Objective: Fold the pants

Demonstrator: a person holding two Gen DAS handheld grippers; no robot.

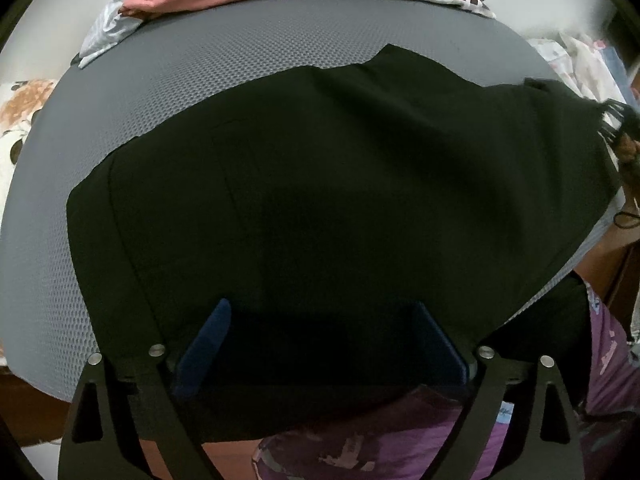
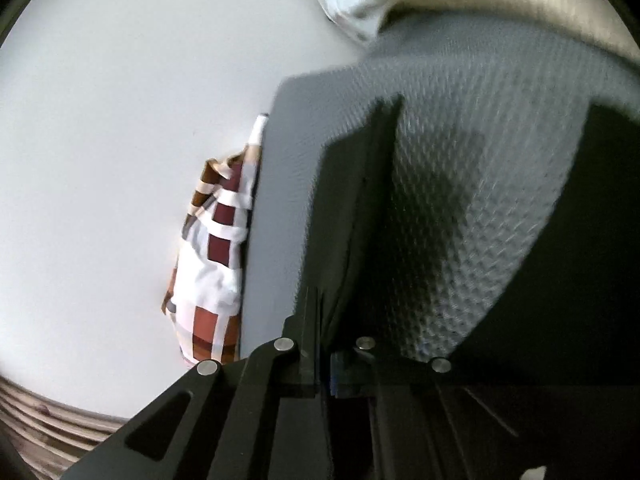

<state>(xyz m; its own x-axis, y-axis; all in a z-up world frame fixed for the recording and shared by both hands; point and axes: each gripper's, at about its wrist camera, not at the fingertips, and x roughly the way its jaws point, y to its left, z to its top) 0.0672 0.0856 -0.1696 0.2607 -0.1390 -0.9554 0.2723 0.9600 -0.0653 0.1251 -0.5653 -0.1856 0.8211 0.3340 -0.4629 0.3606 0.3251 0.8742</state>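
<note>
A grey honeycomb-textured mattress carries smooth black pants, spread wide, one edge lifted. The left gripper hovers above them, blue fingers spread wide, empty. The right gripper pinches a black pleated fold.

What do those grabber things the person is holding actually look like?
Both are black, angular linkages with slot cut-outs and round silver rivets at the joints. The left gripper has two flat dark-blue fingers. On the right gripper only a sliver of blue shows; its fingers are mostly hidden. No cables or markings are visible.
</note>
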